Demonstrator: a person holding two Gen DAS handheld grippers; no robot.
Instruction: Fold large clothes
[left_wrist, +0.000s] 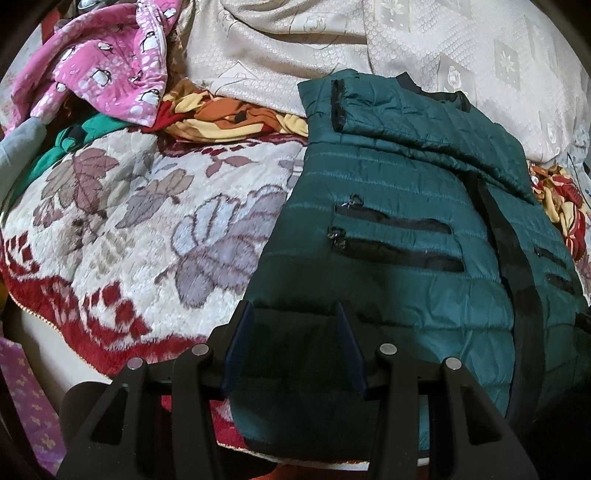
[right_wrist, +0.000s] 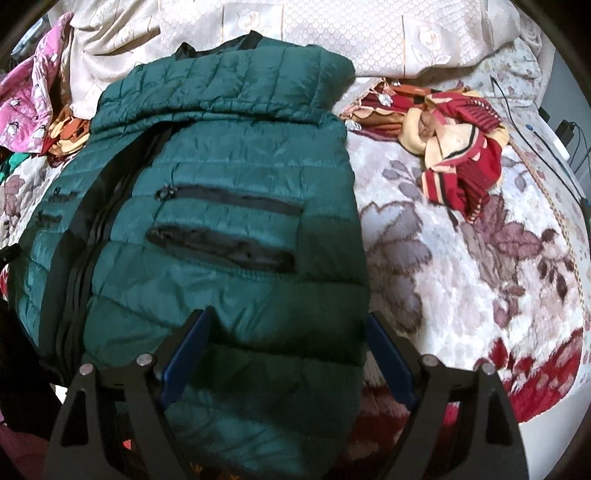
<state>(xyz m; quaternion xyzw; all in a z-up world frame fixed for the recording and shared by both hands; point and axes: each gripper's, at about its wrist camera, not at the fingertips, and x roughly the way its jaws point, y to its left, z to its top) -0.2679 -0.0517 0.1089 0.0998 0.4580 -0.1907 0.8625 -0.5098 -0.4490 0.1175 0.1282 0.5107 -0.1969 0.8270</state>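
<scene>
A: Where is the green quilted jacket (left_wrist: 406, 221) being kept at this point?

B: It is being laid front-up on the floral blanket (left_wrist: 129, 229), zip running down the middle, with its sleeves seemingly tucked across the upper part near the collar. The hem end is lying nearest both grippers.

A: And how are the jaws being held?

B: The left gripper (left_wrist: 293, 325) is being held partly open above the hem's left corner; nothing is being pinched, as far as can be judged. The right gripper (right_wrist: 286, 332) is being held wide apart over the hem's right corner, one finger over the fabric and the other at the jacket's edge, with nothing clamped.

A: So which step is being attempted?

B: Probably the hem is being lined up for a grasp, so that the lower part can be folded up towards the collar.

A: How should that be done well?

B: Both corners should be taken level with each other, and every padded layer should be caught rather than only the slippery shell. The lift should be kept even, so the zip line is not being skewed. The red striped garment (right_wrist: 461, 155) and the pink penguin-print cloth (left_wrist: 107, 70) are lying well apart and need not be disturbed.
</scene>
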